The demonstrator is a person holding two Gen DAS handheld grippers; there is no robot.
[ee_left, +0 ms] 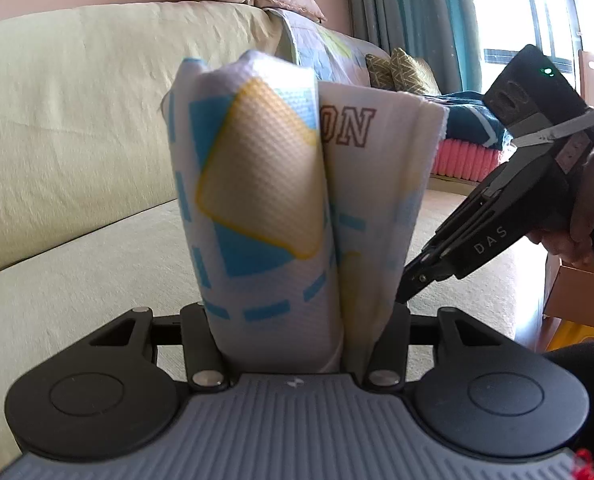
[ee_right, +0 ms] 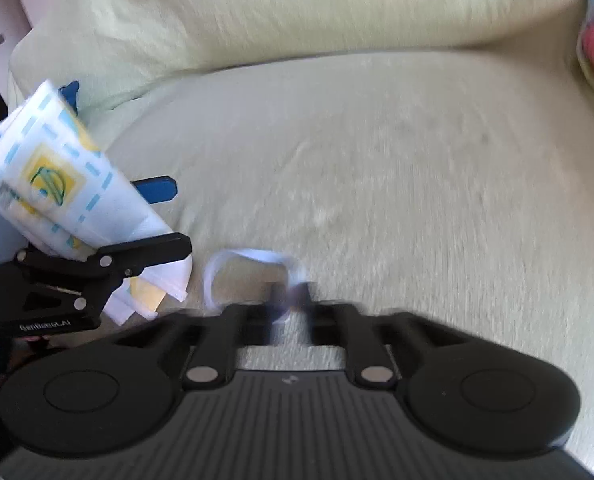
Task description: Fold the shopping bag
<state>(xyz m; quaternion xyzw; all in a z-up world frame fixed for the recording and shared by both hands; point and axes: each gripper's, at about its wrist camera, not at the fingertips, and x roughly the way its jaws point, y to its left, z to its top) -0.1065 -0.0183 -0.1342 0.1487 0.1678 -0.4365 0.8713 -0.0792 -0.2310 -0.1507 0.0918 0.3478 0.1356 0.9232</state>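
- The bag (ee_left: 273, 200) is already folded into a thick upright bundle, clamped between the jaws of the left gripper (ee_left: 293, 332), above the sofa (ee_left: 77, 120) seat. Holding it pinched low keeps the layers from springing apart.
- The right gripper (ee_right: 289, 300) has its jaws close together; in its own blurred view a white loop (ee_right: 253, 276), probably the bag's handle, lies at its tips, but whether it is pinched I cannot tell for sure.
- From the left view, the right gripper's tip touches the bundle's lower right edge, likely to tuck in or gather that loose strap.
- The folding looks nearly done; only the stray handle seems left.
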